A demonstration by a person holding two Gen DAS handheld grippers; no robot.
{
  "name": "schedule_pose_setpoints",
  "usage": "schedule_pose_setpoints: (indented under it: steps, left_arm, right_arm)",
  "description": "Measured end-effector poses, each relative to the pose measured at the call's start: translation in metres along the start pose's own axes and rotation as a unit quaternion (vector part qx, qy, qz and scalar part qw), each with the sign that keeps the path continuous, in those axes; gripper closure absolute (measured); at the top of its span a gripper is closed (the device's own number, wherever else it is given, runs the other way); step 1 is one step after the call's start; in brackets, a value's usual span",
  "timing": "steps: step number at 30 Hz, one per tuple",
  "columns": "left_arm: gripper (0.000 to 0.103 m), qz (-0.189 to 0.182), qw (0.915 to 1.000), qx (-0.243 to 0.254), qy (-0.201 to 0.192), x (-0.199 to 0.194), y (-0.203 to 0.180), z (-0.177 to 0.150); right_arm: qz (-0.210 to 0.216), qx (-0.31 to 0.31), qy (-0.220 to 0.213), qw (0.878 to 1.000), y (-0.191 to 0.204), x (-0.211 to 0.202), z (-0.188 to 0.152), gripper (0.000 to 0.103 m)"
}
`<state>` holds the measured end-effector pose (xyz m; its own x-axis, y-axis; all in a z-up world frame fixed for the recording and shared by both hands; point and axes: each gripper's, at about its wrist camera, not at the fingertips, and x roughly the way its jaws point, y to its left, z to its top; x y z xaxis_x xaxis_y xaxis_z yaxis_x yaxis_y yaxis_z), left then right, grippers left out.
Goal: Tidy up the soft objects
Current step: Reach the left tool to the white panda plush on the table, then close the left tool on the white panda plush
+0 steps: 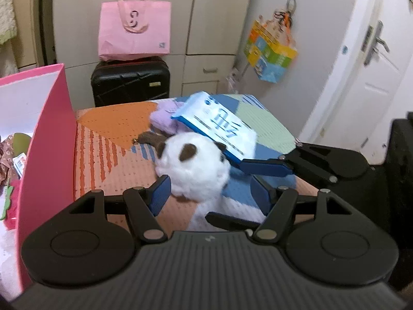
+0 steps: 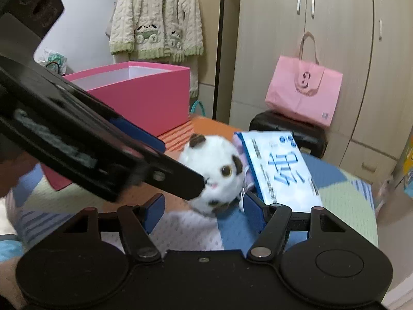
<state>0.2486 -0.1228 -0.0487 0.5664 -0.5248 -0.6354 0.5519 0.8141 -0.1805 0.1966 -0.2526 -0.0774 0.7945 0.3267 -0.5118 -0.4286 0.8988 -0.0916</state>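
A white plush animal (image 1: 192,166) with brown ears lies on the patterned mat (image 1: 108,144); it also shows in the right wrist view (image 2: 216,170). A blue and white tissue pack (image 1: 216,124) leans tilted on it, with a purple plush (image 1: 162,118) behind. My left gripper (image 1: 210,193) is open, its jaws on either side of the white plush. My right gripper (image 2: 204,210) is open just in front of the plush, next to the tissue pack (image 2: 278,170). The right gripper's fingers (image 1: 265,166) reach in under the pack in the left wrist view.
An open pink box (image 1: 44,134) with soft things inside stands at the mat's left; it also shows in the right wrist view (image 2: 144,95). A black suitcase (image 1: 129,82) with a pink bag (image 1: 134,31) on it stands behind, before wardrobes. A door (image 1: 366,59) is right.
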Motion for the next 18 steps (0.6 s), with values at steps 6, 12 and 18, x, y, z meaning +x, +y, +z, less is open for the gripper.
schedule_pose_setpoints:
  steps: [6,12,18]
  left_arm:
    - [0.035,0.011,0.9995,-0.028,-0.006,0.021,0.012,0.001]
    - [0.035,0.001,0.9987,-0.050,-0.014,0.032,0.020,0.000]
    - [0.034,-0.007,0.9975,-0.068,-0.019,0.038,0.026,-0.002]
  right_arm:
    - [-0.018,0.002,-0.009,1.000,-0.002,0.016,0.003,0.031]
    - [-0.024,0.005,-0.007,1.000,-0.004,0.029,0.007,0.030]
    - [-0.020,0.004,-0.004,1.000,-0.003,0.039,0.008,0.030]
